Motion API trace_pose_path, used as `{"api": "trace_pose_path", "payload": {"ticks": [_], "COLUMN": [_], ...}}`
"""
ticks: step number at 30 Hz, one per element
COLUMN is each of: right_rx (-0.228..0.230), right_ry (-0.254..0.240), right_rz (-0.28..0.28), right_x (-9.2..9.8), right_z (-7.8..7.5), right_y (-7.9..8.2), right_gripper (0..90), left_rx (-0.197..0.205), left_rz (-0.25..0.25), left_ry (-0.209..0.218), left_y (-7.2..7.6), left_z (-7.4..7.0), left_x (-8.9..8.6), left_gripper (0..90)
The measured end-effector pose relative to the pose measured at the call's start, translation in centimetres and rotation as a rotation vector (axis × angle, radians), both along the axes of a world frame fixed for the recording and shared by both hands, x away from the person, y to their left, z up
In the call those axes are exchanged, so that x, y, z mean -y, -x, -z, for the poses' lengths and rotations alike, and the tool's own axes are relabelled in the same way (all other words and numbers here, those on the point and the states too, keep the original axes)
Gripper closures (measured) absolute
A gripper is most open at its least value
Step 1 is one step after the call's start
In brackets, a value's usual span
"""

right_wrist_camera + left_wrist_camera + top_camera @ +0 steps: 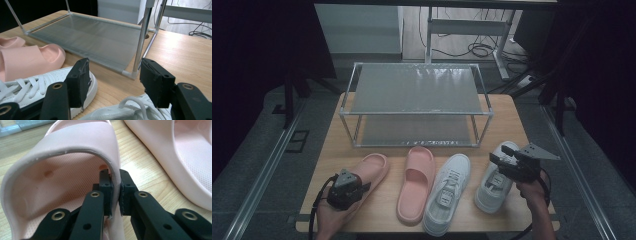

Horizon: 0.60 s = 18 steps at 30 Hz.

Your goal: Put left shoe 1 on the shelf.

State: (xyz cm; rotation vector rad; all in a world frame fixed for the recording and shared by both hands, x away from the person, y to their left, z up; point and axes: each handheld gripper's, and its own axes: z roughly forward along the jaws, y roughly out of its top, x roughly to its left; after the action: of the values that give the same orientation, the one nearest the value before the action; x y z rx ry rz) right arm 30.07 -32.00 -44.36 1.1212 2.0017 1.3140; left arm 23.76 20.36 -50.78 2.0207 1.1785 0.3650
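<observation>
Because the strap wall gives the firmest purchase, I have my left hand-held gripper (115, 192) clenched on the pink slipper (62, 175) lying on the bench (147, 167); my right hand-held gripper (113, 82) hangs released above a white sneaker (120, 112).

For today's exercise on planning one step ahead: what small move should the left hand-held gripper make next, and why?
Probably lift a little. The left hand-held gripper already pinches the strap edge of the pink slipper, which lies on the table before the empty shoe rack.
</observation>
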Motion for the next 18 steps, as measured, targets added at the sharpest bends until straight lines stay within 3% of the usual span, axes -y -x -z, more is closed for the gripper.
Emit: {"api": "trace_pose_path", "payload": {"ticks": [18], "right_rx": [0.004], "right_ry": [0.005], "right_rz": [-0.012], "right_x": [-0.4], "right_z": [-0.2], "right_y": [0.2], "right_gripper": [41.2], "left_rx": [0.016], "left_rz": [-0.013], "left_ry": [0.043], "left_y": [-0.8], "left_z": [-1.8], "left_x": [-0.6], "left_gripper": [84.4]}}
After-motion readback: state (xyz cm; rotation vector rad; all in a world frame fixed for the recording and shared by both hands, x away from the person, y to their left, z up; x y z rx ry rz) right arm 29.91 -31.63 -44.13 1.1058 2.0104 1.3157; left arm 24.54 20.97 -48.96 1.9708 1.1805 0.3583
